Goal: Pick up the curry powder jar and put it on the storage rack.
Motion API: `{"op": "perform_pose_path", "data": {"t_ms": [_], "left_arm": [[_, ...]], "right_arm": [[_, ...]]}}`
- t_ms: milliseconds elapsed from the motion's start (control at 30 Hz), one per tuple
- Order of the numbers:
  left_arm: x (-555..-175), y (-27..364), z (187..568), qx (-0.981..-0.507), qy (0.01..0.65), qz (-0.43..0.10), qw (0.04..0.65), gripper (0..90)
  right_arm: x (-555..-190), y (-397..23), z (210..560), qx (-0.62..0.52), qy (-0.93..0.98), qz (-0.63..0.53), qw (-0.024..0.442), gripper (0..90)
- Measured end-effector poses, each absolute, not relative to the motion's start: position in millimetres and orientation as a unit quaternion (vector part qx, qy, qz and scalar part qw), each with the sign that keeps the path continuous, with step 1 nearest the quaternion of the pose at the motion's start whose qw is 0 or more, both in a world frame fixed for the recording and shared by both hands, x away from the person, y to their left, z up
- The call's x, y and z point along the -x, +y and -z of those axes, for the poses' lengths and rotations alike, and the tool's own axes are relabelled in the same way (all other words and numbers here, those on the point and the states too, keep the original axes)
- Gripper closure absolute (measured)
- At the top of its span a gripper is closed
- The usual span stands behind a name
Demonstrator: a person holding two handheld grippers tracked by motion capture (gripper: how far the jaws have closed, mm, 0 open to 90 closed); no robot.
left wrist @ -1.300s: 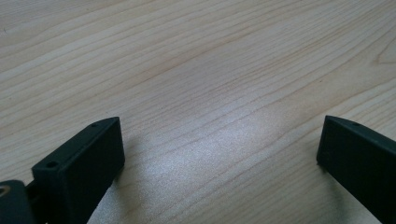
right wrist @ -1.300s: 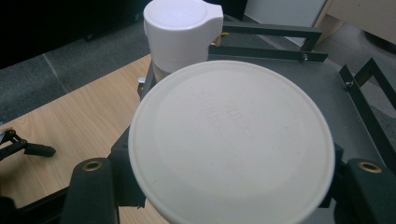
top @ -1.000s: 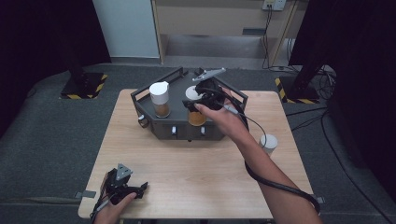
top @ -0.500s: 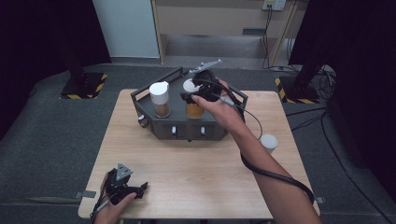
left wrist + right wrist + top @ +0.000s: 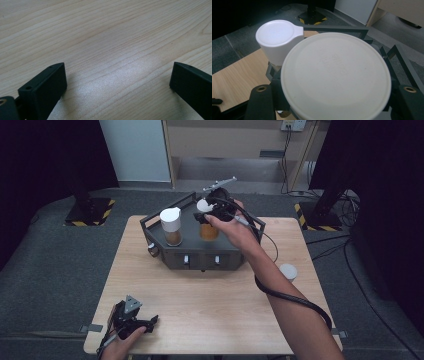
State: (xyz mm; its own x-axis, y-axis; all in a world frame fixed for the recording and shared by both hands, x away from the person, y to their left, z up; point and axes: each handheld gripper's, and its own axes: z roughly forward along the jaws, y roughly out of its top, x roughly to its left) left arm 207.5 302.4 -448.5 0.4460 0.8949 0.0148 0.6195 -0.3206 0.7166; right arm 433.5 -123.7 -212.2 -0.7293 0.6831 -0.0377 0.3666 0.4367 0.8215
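Here the right gripper (image 5: 209, 210) pinches the white-lidded jar (image 5: 335, 75) above the dark rack (image 5: 200, 255); the left gripper (image 5: 117, 82) rests spread on the table (image 5: 210, 305).

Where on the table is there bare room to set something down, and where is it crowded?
Free: the wooden table between the dark rack and the near edge, right of the left gripper; also the strip left of the rack. Crowded: the rack top, where the white-capped jar stands beside the jar held by the right gripper. A small white lid lies at the right edge.
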Motion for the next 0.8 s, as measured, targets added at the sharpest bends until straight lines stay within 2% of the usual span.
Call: {"op": "perform_pose_path", "data": {"t_ms": [800], "left_arm": [[-207, 302, 449, -0.784, 0.483, -0.211, 0.327, 0.0]], "right_arm": [[-450, -118, 234, -0.332, 0.826, -0.42, 0.174, 34.1]]}}
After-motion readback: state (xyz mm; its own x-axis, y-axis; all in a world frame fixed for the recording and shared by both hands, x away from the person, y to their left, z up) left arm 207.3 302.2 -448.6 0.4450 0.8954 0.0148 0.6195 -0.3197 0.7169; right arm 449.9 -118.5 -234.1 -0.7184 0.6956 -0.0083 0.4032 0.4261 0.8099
